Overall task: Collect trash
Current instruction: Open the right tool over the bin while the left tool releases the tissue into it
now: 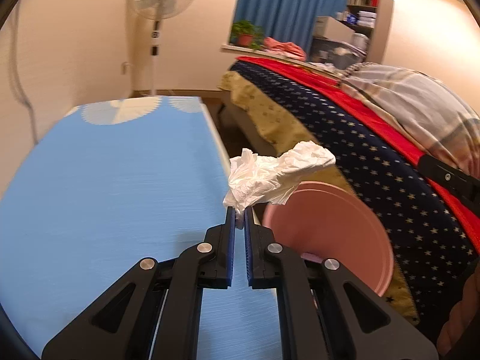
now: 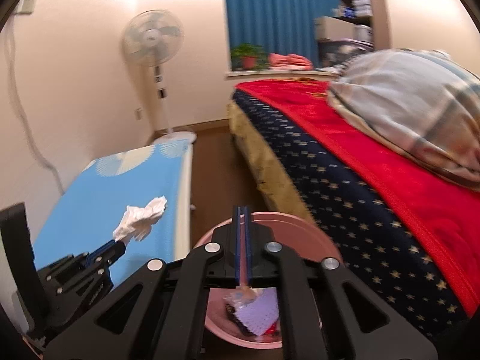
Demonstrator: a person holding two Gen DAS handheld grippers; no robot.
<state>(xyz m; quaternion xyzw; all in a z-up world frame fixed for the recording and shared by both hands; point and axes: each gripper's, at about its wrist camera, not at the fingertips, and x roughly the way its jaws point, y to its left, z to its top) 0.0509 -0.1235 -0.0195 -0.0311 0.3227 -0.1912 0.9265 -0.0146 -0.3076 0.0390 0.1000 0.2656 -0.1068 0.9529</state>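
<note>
Left gripper (image 1: 239, 214) pinched crumpled tissue (image 1: 276, 177) above blue table (image 1: 105, 186); right gripper (image 2: 242, 213) nearly closed, empty, over pink bin (image 2: 300, 225); bed (image 2: 345, 174) alongside.

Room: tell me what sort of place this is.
Most likely a bedroom in a home: a bed with a star-patterned cover, a standing fan by the wall, and blue curtains over a window.

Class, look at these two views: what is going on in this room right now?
A person with a gripper in each hand is collecting trash. The left gripper is shut on a crumpled white tissue, held above the blue-topped table near its edge. The right gripper is clamped on the rim of a pink bin that already holds some rubbish. The tissue is not yet in the bin.
</note>
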